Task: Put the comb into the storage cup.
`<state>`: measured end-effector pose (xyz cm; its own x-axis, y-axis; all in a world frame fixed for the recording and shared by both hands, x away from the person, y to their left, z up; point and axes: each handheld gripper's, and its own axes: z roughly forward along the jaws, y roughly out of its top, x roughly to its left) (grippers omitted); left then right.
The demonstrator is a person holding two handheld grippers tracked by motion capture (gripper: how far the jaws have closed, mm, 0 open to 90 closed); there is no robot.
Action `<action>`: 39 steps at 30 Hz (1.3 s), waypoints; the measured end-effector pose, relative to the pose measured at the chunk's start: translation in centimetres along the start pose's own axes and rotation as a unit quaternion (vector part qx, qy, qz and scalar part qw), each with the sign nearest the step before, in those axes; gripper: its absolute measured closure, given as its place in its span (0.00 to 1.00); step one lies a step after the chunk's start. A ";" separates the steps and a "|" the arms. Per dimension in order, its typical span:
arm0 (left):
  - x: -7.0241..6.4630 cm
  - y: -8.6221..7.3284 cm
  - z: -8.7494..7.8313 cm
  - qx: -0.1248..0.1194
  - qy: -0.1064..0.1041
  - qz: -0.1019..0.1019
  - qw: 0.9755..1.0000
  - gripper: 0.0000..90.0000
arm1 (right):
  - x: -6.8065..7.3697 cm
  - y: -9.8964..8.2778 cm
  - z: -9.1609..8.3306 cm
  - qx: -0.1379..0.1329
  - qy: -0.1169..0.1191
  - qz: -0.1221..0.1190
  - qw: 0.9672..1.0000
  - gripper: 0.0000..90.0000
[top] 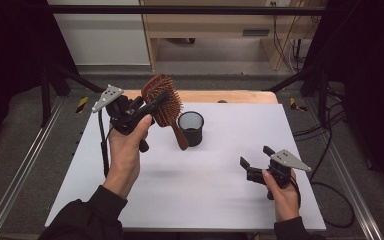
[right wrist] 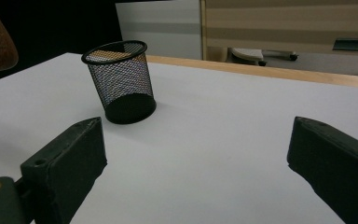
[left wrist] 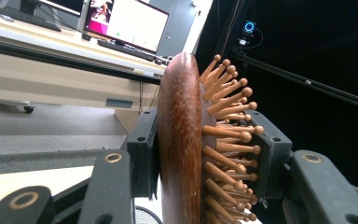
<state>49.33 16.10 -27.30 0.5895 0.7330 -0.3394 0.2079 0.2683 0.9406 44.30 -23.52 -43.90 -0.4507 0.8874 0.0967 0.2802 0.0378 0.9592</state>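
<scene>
A brown wooden hairbrush (top: 170, 113) with wooden pins hangs in the air over the back left of the white table (top: 215, 195), handle pointing down. My left gripper (top: 160, 102) is shut on its head. In the left gripper view the pads press the brush's back and pin side (left wrist: 179, 140), with my left gripper (left wrist: 209, 149) around it. Just right of the brush handle, a black mesh cup (top: 191, 128) stands upright and empty on the table. My right gripper (top: 255, 156) rests low near the front right, open and holding nothing. It (right wrist: 200, 158) faces the mesh cup (right wrist: 120, 81).
A wooden strip (top: 230, 96) runs along the table's far edge. Metal rails (top: 25, 170) flank the table on the floor, and cables (top: 330, 150) lie at the right. Behind stand a desk and cabinets (top: 205, 25).
</scene>
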 end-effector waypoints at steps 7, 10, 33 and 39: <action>-0.2 0.5 0.4 0.001 0.002 0.003 1.000 0.58 | 0.0 0.0 0.0 0.000 0.000 0.001 1.000 0.05; -0.4 0.8 0.6 0.003 0.003 0.008 1.000 0.58 | 0.0 0.0 -0.2 -0.004 -0.001 0.006 1.000 0.05; -1.1 1.3 3.4 0.014 0.004 0.026 1.000 0.58 | -0.2 0.2 -0.2 -0.011 0.007 0.013 1.000 0.05; -0.9 1.5 4.0 0.013 0.006 0.026 1.000 0.58 | -0.2 0.1 -0.1 -0.011 0.006 0.014 1.000 0.05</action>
<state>52.21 13.32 -25.57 0.5902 0.7538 -0.2890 0.1976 0.2122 0.9570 44.31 -23.73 -43.75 -0.4526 0.8828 0.1257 0.2745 0.0039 0.9616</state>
